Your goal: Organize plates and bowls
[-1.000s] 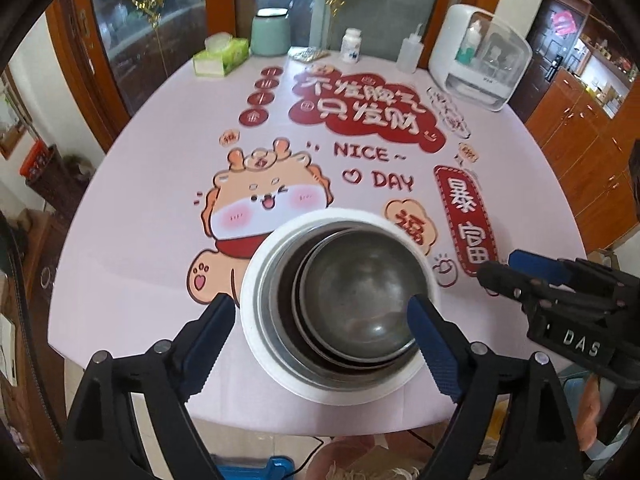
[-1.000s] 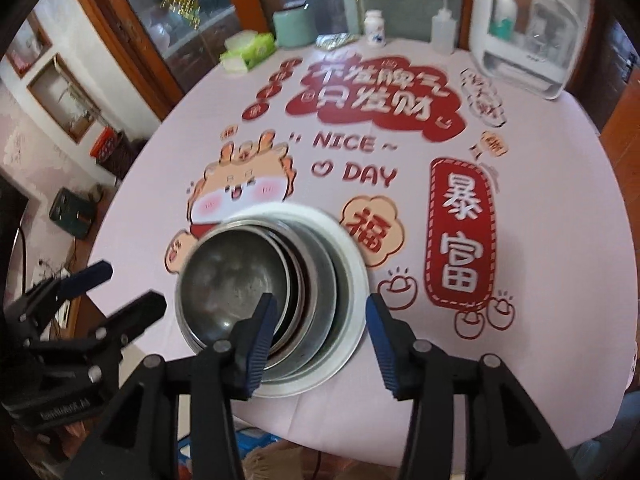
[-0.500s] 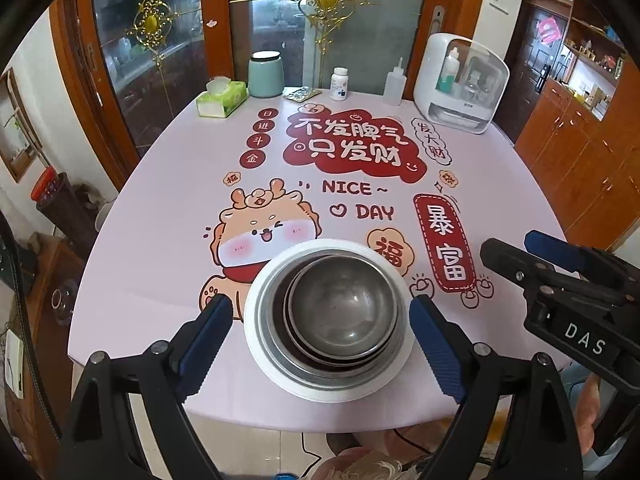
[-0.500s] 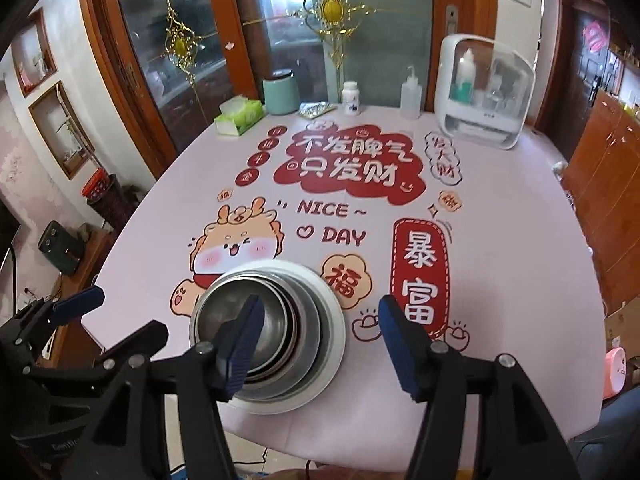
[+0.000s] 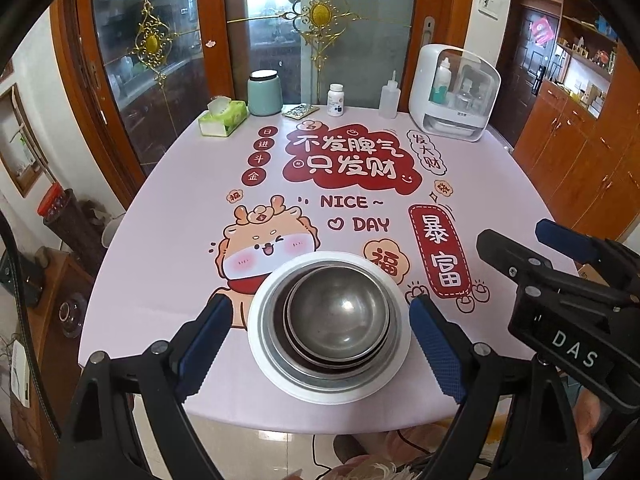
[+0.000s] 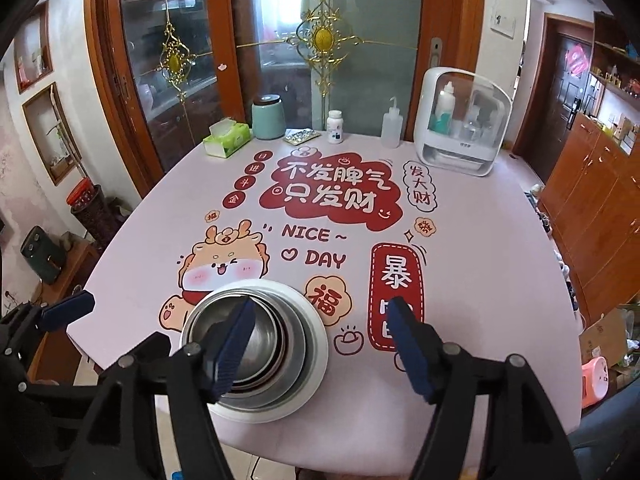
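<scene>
Lately both grippers pulled back and up from stack; view widened, stack shrank. Nested steel bowls (image 5: pixel 338 316) sat in white plate (image 5: pixel 264 344) near edge of surface (image 5: pixel 160 240), so stacking looked done. Left gripper (image 5: pixel 320 336) hovered level, fingers wide apart, empty. Right gripper (image 6: pixel 320 344) likewise wide, empty, offset right of stack.

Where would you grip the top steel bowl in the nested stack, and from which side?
Pinch the top steel bowl at its thin near rim, coming from above on the table-edge side. It sits nested low inside larger bowls on the white plate, so its walls are hidden.
</scene>
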Motion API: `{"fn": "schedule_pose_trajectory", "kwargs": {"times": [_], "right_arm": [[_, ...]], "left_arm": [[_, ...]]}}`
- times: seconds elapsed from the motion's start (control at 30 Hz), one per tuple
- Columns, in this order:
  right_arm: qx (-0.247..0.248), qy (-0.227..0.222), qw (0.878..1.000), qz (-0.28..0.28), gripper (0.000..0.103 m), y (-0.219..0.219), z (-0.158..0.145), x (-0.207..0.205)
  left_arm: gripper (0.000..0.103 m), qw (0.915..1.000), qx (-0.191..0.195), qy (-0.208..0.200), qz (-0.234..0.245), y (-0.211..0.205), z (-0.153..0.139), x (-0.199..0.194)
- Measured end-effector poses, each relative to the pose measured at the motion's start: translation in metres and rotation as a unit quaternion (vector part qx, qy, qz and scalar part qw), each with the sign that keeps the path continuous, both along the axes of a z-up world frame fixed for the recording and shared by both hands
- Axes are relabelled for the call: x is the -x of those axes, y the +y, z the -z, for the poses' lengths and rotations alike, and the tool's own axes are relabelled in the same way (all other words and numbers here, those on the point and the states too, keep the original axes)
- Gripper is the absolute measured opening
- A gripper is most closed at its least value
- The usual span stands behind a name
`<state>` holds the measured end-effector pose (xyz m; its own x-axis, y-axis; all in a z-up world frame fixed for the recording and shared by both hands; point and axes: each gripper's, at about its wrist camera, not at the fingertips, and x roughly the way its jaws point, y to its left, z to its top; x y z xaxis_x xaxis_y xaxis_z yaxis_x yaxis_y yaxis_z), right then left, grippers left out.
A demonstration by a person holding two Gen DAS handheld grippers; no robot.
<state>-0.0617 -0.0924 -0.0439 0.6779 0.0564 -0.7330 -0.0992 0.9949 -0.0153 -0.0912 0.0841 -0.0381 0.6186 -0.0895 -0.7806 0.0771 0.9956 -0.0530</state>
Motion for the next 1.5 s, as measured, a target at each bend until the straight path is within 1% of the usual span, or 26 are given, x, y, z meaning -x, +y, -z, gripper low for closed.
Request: {"fn": "schedule_pose_trajectory", "kwargs": {"times": [0.37, 0.5, 0.8, 1.5], "right_arm": [[0.011, -0.02, 0.999, 0.024, 0.07, -0.003, -0.009, 0.012], [0.009, -0.026, 0.999, 0.036, 0.073, -0.008, -0.013, 0.016], [0.002, -0.023, 0.998, 0.061, 0.073, -0.017, -0.015, 0.021], [0.004, -0.028, 0.996, 0.082, 0.073, -0.024, -0.02, 0.028]], "left_arm": [[0.089, 0.9998, -0.003, -0.01, 0.018, -0.01, -0.008, 0.007], [0.089, 0.9998, -0.003, -0.013, 0.017, -0.011, -0.01, 0.007], [0.089, 0.9998, -0.003, -0.018, 0.007, -0.011, -0.011, 0.007], [0.089, 0.9993, -0.013, -0.034, -0.007, -0.015, -0.018, 0.009]]}}
